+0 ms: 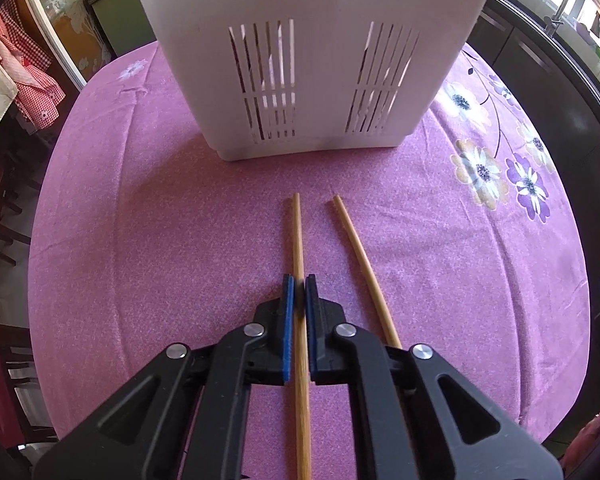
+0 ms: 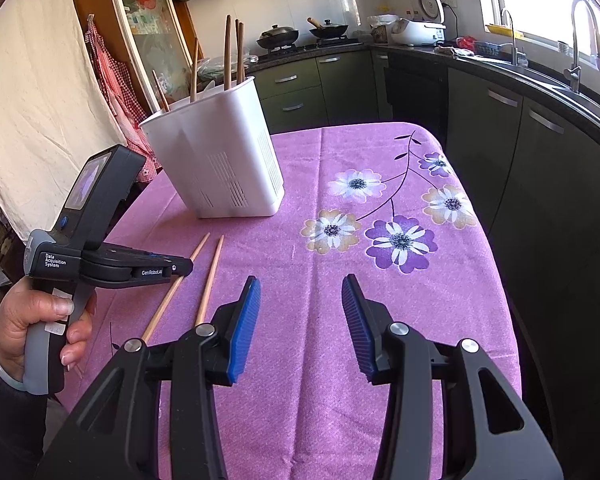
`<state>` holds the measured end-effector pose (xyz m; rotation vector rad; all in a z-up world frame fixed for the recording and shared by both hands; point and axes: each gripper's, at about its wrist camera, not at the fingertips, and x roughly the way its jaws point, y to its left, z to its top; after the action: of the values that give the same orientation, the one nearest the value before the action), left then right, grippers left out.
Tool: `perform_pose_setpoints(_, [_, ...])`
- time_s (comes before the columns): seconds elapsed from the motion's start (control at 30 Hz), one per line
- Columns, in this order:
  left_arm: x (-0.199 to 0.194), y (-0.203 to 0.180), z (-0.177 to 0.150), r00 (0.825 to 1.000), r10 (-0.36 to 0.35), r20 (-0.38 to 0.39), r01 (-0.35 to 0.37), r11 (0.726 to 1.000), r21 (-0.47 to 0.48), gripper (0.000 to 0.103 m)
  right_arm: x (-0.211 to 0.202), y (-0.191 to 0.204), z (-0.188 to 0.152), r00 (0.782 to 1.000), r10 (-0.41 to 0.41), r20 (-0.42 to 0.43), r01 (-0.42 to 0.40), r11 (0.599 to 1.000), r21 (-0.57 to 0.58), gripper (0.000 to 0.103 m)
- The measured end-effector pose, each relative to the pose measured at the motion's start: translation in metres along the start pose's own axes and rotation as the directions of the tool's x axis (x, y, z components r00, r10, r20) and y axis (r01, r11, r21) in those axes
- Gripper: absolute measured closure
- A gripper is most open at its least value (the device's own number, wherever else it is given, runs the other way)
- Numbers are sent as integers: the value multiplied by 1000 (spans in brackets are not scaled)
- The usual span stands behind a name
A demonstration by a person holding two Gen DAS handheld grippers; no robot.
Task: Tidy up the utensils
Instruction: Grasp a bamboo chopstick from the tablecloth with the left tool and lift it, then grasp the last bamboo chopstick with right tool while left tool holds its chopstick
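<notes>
Two pale bamboo chopsticks lie side by side on the purple flowered tablecloth [image 1: 140, 208]. My left gripper [image 1: 299, 280] is shut on the left chopstick [image 1: 298, 236], its blue pads pressing both sides near the middle. The other chopstick [image 1: 360, 260] lies free just to its right. A white slotted utensil holder [image 1: 300, 60] stands upright just beyond their tips. In the right wrist view, the left gripper [image 2: 182, 268] sits low over the held chopstick [image 2: 200, 246], beside the free chopstick [image 2: 212, 276]. The holder [image 2: 220, 160] contains several dark chopsticks [image 2: 228, 56]. My right gripper [image 2: 300, 292] hovers open, with nothing between its fingers.
A person's hand [image 2: 32, 320] holds the left gripper's handle at the table's left side. The table's right edge [image 2: 496, 264] drops off toward dark kitchen cabinets [image 2: 540, 168] and a sink faucet [image 2: 576, 40]. A red checked apron [image 2: 108, 68] hangs behind the holder.
</notes>
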<state>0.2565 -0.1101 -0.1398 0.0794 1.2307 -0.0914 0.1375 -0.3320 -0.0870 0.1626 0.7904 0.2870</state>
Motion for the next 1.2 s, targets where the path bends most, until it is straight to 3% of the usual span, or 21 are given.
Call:
perform_pose_setpoints(0.37, [-72, 19, -7, 988, -28, 149, 30, 999, -13, 97, -7, 2, 2, 1000, 1, 15, -1, 1000, -3, 60])
perform_pose_setpoints(0.77, [-171, 32, -43, 937, -52, 345, 52, 999, 10, 97, -15, 12, 2, 1000, 6, 25, -5, 1000, -28, 60])
perform_pose_setpoints(1.03, [-194, 37, -72, 915, -43, 401, 35, 999, 27, 97, -12, 23, 2, 1000, 10, 4, -10, 998, -61, 58])
perform_pose_setpoints(1.2, [-198, 36, -79, 910, -50, 411, 36, 998, 42, 97, 12, 40, 14, 995, 30, -95, -41, 992, -121, 56])
